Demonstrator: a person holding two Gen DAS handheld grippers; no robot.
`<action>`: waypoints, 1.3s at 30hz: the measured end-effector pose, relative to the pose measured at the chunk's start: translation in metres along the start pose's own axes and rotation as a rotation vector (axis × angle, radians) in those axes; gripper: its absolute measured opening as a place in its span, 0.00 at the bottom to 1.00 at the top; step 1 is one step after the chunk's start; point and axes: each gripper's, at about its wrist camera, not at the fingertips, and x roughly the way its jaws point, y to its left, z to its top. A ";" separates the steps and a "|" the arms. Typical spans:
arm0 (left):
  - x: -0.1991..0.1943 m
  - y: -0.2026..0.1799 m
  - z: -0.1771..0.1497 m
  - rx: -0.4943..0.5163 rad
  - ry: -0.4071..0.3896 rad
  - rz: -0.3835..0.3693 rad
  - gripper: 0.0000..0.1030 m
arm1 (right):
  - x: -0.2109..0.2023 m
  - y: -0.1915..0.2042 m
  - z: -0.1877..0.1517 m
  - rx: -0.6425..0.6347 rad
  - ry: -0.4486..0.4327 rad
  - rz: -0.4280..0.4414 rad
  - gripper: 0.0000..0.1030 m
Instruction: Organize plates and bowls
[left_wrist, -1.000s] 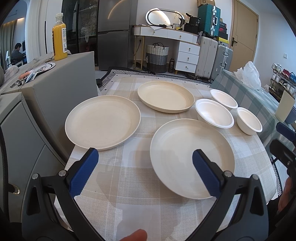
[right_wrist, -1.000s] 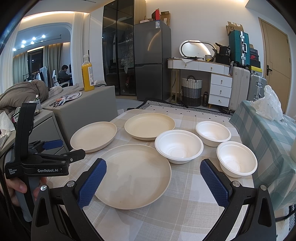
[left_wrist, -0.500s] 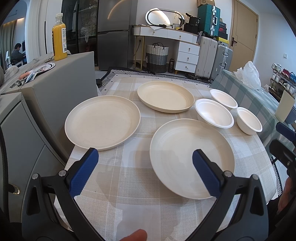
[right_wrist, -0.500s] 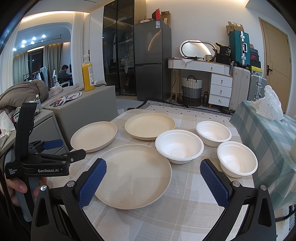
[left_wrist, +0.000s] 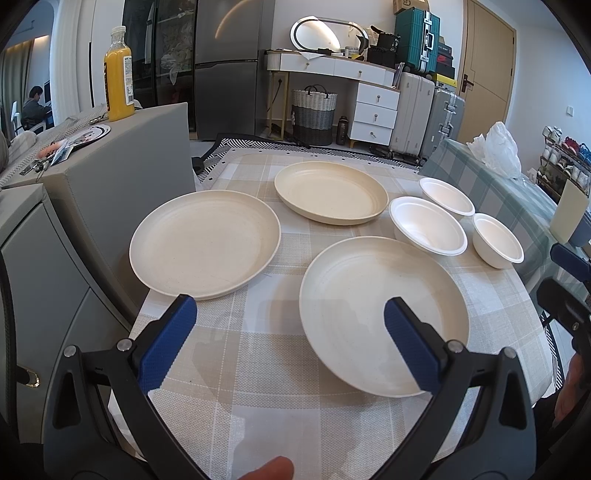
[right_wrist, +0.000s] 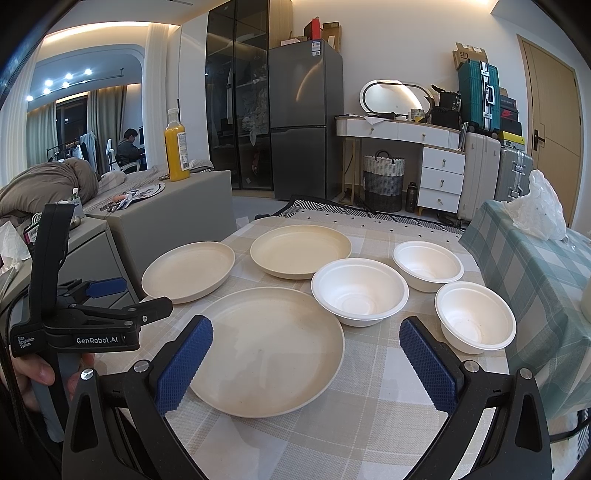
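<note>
Three cream plates lie apart on the checked tablecloth: a near plate (left_wrist: 384, 314) (right_wrist: 269, 350), a left plate (left_wrist: 205, 247) (right_wrist: 188, 269) and a far plate (left_wrist: 330, 192) (right_wrist: 301, 251). Three white bowls stand to the right: a large bowl (left_wrist: 428, 229) (right_wrist: 360, 290), a far bowl (left_wrist: 447, 195) (right_wrist: 428, 264) and a near-right bowl (left_wrist: 496, 243) (right_wrist: 474, 315). My left gripper (left_wrist: 290, 339) is open and empty above the table's near edge. My right gripper (right_wrist: 306, 362) is open and empty, with its left pad over the near plate's rim.
A grey cabinet (left_wrist: 110, 173) stands against the table's left side, with an orange juice bottle (left_wrist: 118, 74) on it. A second table with a green checked cloth (right_wrist: 535, 266) and a plastic bag (right_wrist: 539, 206) is on the right. The left gripper's body shows in the right wrist view (right_wrist: 92, 321).
</note>
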 end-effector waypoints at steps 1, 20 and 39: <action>0.000 0.000 0.000 -0.001 0.000 0.000 0.98 | 0.000 0.000 0.000 0.001 0.000 0.000 1.00; 0.002 0.002 0.003 0.000 -0.003 0.000 0.98 | 0.000 0.000 0.000 0.000 0.000 -0.001 1.00; -0.008 0.007 0.010 -0.003 -0.028 0.028 0.98 | 0.003 0.007 0.005 -0.014 0.017 0.021 1.00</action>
